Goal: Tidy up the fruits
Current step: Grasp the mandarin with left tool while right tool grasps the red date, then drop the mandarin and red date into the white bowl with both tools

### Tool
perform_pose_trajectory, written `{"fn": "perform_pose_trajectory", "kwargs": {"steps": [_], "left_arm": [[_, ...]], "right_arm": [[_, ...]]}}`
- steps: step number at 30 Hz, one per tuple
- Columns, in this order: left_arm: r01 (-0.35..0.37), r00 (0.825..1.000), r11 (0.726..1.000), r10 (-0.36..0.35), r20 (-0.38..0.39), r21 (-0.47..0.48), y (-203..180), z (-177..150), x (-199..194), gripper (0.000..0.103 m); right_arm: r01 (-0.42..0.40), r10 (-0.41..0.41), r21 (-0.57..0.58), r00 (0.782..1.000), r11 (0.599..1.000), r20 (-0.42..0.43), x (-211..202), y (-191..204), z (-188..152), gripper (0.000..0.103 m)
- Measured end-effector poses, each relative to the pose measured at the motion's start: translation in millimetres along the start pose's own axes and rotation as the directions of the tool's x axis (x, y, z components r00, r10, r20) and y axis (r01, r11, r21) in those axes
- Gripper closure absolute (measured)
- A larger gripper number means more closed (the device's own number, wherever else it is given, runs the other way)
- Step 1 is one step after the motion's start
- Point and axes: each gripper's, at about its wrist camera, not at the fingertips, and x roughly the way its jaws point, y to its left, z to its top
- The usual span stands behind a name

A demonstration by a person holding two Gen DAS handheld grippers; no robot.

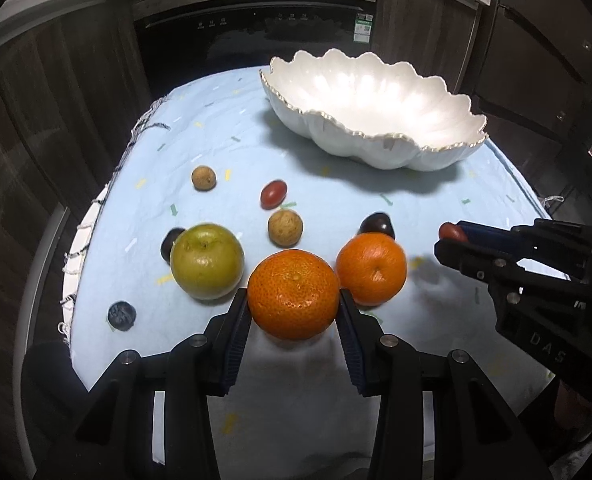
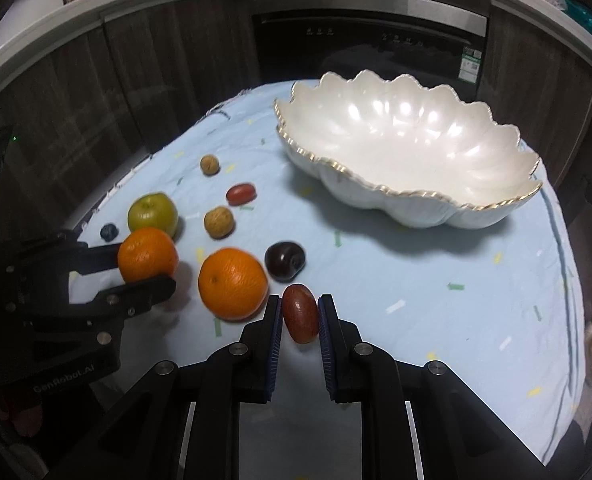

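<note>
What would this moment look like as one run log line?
left gripper: shut on tangerine | right gripper: shut on red date | bowl: empty | other fruit on cloth

A pebbly orange mandarin [image 1: 294, 294] sits clamped between two jaws, just beside a second mandarin [image 1: 371, 270] and a green apple [image 1: 206, 262]. A reddish oval fruit [image 2: 300, 314] is pinched upright between the other jaws. Two tan walnuts, dark plums, a blueberry [image 1: 122, 315] lie scattered. The scalloped white bowl [image 1: 375, 136] stands empty.
</note>
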Motion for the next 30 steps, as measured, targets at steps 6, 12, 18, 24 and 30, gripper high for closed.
{"fn": "perform_pose_trajectory", "kwargs": {"steps": [6, 12, 18, 24, 30], "left_arm": [[-0.002, 0.999, 1.0, 0.001, 0.045, 0.015, -3, 18, -10, 0.061], [0.004, 0.995, 1.0, -0.006, 0.097, 0.024, -8, 45, -15, 0.061], [0.013, 0.989, 0.998, -0.021, 0.148, 0.055, -20, 74, -17, 0.061], [0.033, 0.985, 0.996, -0.046, 0.164, 0.08, -30, 100, -11, 0.061], [0.042, 0.984, 0.995, -0.057, 0.167, 0.093, -35, 115, 1, 0.061]], "right_arm": [[0.014, -0.014, 0.014, 0.999, 1.0, 0.043, -12, -7, 14, 0.083], [0.037, -0.04, 0.04, 0.995, 0.999, 0.089, -21, -22, 31, 0.083], [0.074, -0.083, 0.077, 0.989, 0.994, 0.126, -27, -42, 45, 0.083], [0.111, -0.128, 0.117, 0.98, 0.987, 0.151, -31, -63, 58, 0.083], [0.138, -0.162, 0.147, 0.973, 0.98, 0.166, -32, -79, 69, 0.083]]}}
